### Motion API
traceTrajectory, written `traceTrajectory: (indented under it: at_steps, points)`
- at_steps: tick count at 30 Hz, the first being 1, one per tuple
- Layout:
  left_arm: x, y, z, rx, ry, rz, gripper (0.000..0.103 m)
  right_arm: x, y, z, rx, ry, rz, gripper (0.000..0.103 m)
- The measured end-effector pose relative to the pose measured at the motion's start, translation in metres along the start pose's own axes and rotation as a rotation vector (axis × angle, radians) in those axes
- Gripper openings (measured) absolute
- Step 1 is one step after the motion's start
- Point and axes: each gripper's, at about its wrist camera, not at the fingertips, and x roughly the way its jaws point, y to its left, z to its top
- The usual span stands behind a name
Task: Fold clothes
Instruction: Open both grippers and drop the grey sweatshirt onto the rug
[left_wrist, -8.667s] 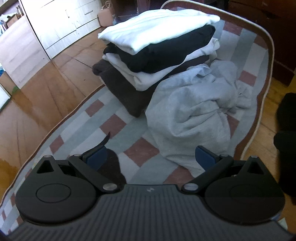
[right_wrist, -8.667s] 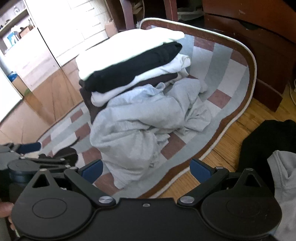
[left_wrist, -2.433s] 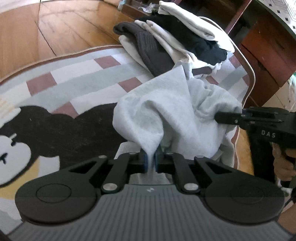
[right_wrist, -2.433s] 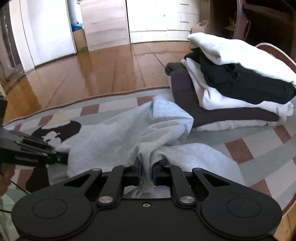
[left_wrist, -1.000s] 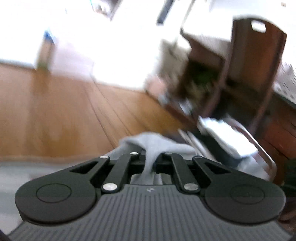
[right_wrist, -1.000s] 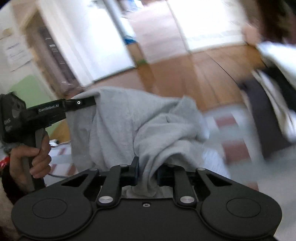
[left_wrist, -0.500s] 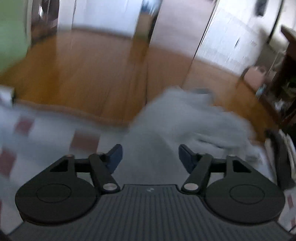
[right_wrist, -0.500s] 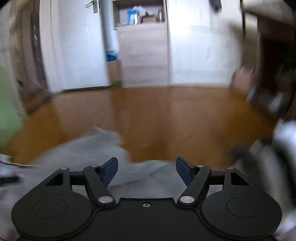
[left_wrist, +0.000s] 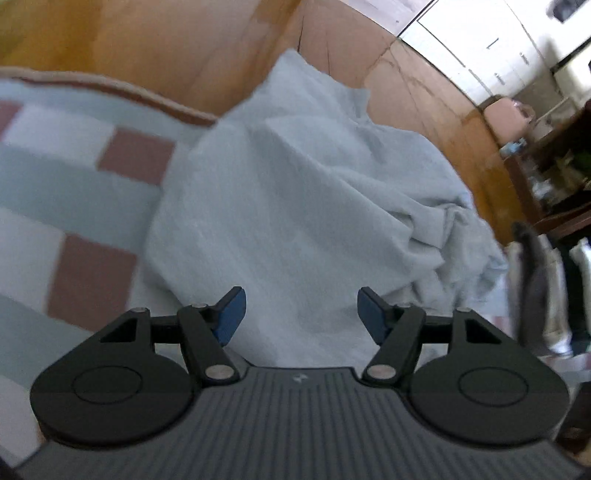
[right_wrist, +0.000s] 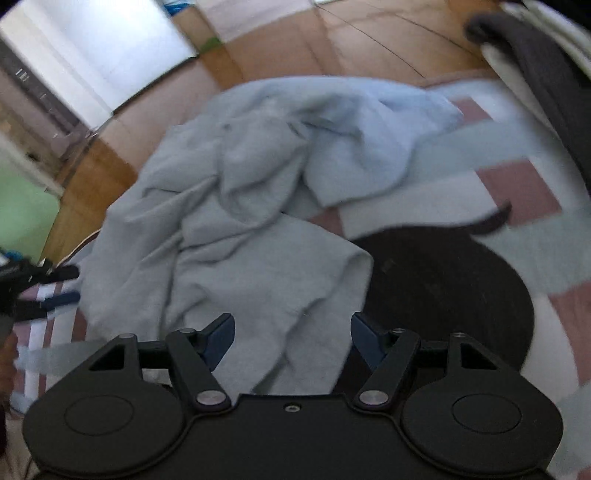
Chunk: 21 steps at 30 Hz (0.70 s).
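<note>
Grey cloth, a crumpled sweatshirt (left_wrist: 303, 206), lies loose on the checked rug (left_wrist: 74, 177), one end spilling onto the wooden floor (left_wrist: 192, 48). Both the left gripper (left_wrist: 298, 314) and the right gripper (right_wrist: 292, 334) hang over it with fingers spread, pinching nothing. A stack of folded clothes (right_wrist: 546, 70) sits beside it on the rug.

A: Garment? 
B: Pale grey sweatshirt (left_wrist: 295, 206), unfolded, lying crumpled on the checked rug (left_wrist: 55, 173); far part spills over the rug edge onto the wood floor (left_wrist: 207, 48).

A: Shape? 
B: Rumpled, creases bunched toward the middle, one flap doubled over itself (right_wrist: 362, 147). Near edge lies flatter, partly over the rug's dark patch (right_wrist: 443, 288).

A: Others? 
B: Folded stack (right_wrist: 539, 66) at rug's edge, blurry.
</note>
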Motion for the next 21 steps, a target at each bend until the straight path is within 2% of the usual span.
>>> traceTrajectory:
  at_steps: [2,6,8,9,10,11,12,17,19,21]
  points:
    - [0.0,-0.006,-0.003,0.032,-0.008,-0.027,0.065,0.002,-0.009,-0.003,0.08,0.015,0.02,0.074]
    - [-0.005,-0.032,-0.009,0.145,-0.06,-0.05,0.065,0.012,-0.019,-0.008,0.152,0.053,0.092,0.072]
    - [-0.006,-0.047,-0.015,0.197,-0.076,-0.08,0.065,0.019,-0.016,-0.013,0.132,0.085,0.09,0.061]
    - [-0.006,-0.055,-0.02,0.229,-0.074,-0.106,0.065,0.021,-0.013,-0.015,0.105,0.095,0.088,0.053]
    - [-0.007,-0.064,-0.025,0.261,-0.072,-0.133,0.065,0.021,-0.009,-0.017,0.081,0.104,0.106,0.027]
    - [-0.007,-0.074,-0.03,0.298,-0.07,-0.163,0.065,0.02,-0.005,-0.02,0.058,0.114,0.129,0.006]
    - [-0.007,-0.084,-0.036,0.346,-0.065,-0.193,0.066,0.02,-0.001,-0.022,0.035,0.123,0.152,0.002]
    - [-0.003,-0.13,-0.071,0.568,-0.018,-0.319,0.067,0.002,0.006,-0.018,-0.007,0.088,0.237,0.002]
    - [0.006,-0.141,-0.082,0.594,0.022,-0.326,0.067,-0.007,0.006,-0.016,-0.003,0.069,0.269,0.002]
    - [0.017,-0.15,-0.092,0.616,0.062,-0.32,0.067,-0.004,0.003,-0.015,0.026,0.071,0.241,0.005]
